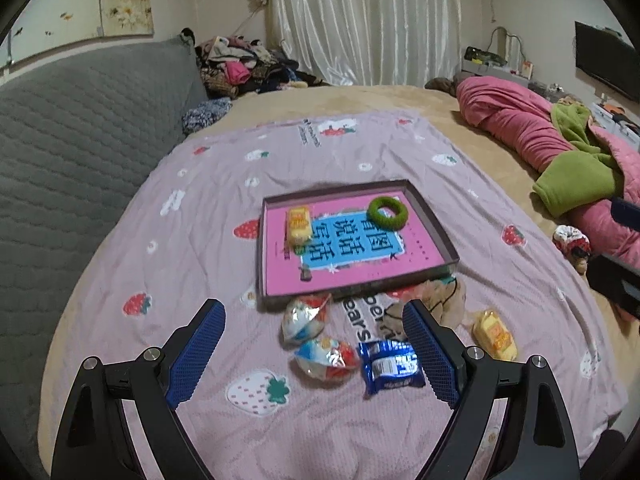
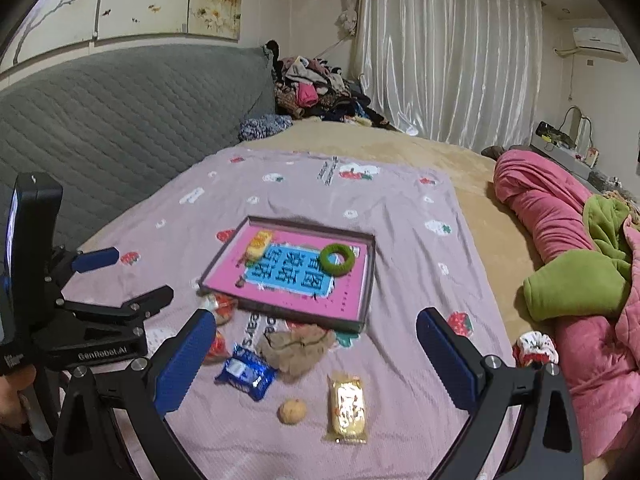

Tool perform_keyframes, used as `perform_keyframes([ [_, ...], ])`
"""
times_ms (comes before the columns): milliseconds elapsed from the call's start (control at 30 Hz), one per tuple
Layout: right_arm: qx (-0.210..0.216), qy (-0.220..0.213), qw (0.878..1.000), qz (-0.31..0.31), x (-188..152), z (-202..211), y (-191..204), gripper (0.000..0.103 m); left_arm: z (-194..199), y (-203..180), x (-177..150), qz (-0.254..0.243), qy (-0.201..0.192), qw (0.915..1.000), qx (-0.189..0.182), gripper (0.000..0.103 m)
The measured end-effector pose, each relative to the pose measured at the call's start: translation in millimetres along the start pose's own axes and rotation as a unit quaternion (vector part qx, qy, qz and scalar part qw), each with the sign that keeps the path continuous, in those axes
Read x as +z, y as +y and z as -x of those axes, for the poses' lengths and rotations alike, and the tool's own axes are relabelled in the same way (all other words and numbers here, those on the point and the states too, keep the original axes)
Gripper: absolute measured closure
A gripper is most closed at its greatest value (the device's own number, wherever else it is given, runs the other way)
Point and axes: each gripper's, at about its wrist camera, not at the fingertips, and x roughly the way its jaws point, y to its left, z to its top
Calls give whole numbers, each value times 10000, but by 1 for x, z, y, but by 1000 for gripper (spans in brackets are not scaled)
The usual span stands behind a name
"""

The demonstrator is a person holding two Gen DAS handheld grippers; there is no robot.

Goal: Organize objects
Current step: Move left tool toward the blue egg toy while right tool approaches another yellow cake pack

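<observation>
Pink-lined tray (image 1: 434,232) sits at 12 o'clock as the drop spot, already holding green ring (image 1: 387,211) and a yellow snack. Loose packets wait at 6 o'clock: blue packet (image 1: 390,368) lies between left gripper's (image 1: 314,356) wide empty tongs; right gripper (image 2: 316,360) also wide, empty.

Count on the sheet: one tray (image 2: 370,276), two yellow cake packets (image 2: 347,408) (image 2: 259,245), one green ring (image 2: 337,259), two red-white snack bags (image 1: 305,320) (image 1: 328,358), one blue packet (image 2: 246,372), one walnut (image 2: 292,411).

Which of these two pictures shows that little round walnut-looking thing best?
The right wrist view: the small brown nut lies in plain sight on the lilac sheet, beside the yellow snack pack. The left wrist view does not show it.
</observation>
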Motion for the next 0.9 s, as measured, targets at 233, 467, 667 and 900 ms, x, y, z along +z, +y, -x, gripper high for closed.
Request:
perform_keyframes([
  [233, -116, 145, 9998, 32, -21, -8, -1, 2, -11, -1, -13, 117, 174, 9998, 26, 12],
  [467, -122, 222, 9997, -75, -36, -16, -8, 2, -21, -3, -25, 150, 307, 9994, 25, 12],
  [667, -188, 329, 9993, -54, -52, -26, -8, 2, -35, -3, -38, 175, 464, 9988, 10, 12],
  [900, -269, 527, 9982, -74, -71, -43, -12, 2, -51, 0, -49, 256, 624, 9977, 0, 12],
])
